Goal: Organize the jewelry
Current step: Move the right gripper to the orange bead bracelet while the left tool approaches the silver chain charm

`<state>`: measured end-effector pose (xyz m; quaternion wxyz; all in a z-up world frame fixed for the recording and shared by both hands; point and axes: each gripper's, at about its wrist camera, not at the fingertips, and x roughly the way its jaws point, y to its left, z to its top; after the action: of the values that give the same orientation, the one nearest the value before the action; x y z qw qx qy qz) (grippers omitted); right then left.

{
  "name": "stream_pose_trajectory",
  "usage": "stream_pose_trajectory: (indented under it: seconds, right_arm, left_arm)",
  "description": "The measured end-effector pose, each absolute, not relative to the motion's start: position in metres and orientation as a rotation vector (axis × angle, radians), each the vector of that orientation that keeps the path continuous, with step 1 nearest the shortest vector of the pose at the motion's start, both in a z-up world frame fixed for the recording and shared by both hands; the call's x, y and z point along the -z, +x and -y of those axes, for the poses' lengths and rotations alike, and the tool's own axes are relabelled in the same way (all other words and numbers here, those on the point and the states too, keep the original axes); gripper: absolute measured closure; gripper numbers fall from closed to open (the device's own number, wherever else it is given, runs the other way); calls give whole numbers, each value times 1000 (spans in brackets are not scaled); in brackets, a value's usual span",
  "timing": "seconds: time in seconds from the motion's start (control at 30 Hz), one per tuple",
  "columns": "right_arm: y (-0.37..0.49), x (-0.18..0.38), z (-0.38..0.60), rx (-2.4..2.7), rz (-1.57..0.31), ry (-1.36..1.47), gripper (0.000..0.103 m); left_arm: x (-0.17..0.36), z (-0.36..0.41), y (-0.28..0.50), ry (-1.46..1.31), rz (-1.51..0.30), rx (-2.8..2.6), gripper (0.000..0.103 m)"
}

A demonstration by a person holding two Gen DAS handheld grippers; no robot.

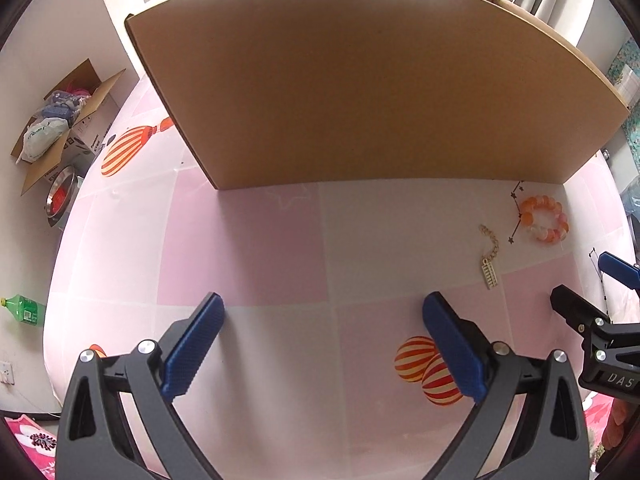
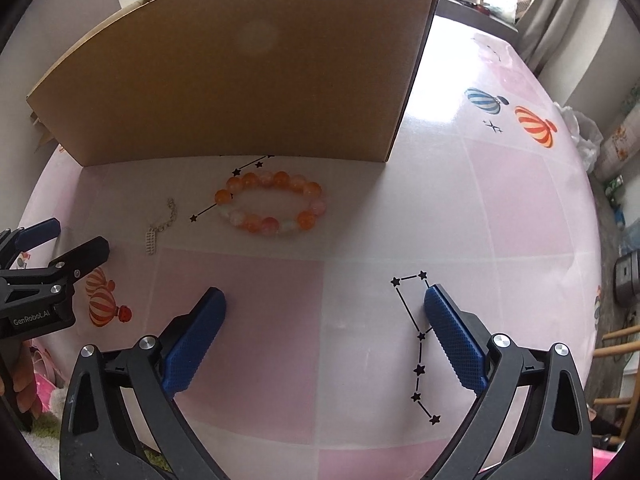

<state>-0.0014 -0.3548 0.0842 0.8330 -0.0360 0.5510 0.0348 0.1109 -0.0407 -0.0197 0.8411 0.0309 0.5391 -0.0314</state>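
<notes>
- A round table (image 2: 520, 208) carries a glossy cloth checked in pink and white squares, printed with striped hot-air balloons and black star constellations.
- A large cardboard box (image 2: 248, 80) stands on the far part of the table, its plain brown wall facing both cameras.
- Off the table's left edge, in the left wrist view, the floor holds an open carton of clutter (image 1: 64, 120), a metal bowl (image 1: 60, 196) and a green bottle (image 1: 24, 310); curtains hang at the upper right.
- 2 pieces of jewelry lie flat on the cloth in front of the box: an orange-and-white beaded bracelet (image 2: 272, 206) and, just to its left, a pale chain with a small rectangular charm (image 2: 160, 226) — the 2 are apart, not touching.
- The left gripper (image 1: 324, 344) has its blue pads spread wide with only cloth between them; the chain lies ahead and to its right, the bracelet further right.
- The right gripper (image 2: 324, 340) is likewise spread wide and empty — the bracelet lies ahead of it, slightly left, well clear of the fingertips.
</notes>
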Motion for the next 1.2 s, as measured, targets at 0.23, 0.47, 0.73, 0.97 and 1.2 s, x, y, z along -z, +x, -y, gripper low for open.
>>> stream_pose_trajectory:
  seconds: [0.23, 0.47, 0.73, 0.97, 1.2]
  right_arm:
    - [-1, -82, 352, -66, -1170, -72, 8]
    - [-5, -81, 351, -65, -1169, -71, 8]
    - [-5, -81, 351, -65, -1168, -72, 8]
    - [-4, -82, 351, -67, -1164, -73, 8]
    - [-4, -81, 349, -68, -1160, -73, 8]
  left_arm:
    - [18, 49, 106, 68, -1138, 64, 5]
    - [18, 49, 107, 67, -1138, 65, 5]
    - [18, 49, 106, 68, -1135, 66, 5]
    - [18, 49, 103, 67, -1123, 76, 5]
    - [18, 48, 103, 78, -1104, 93, 4]
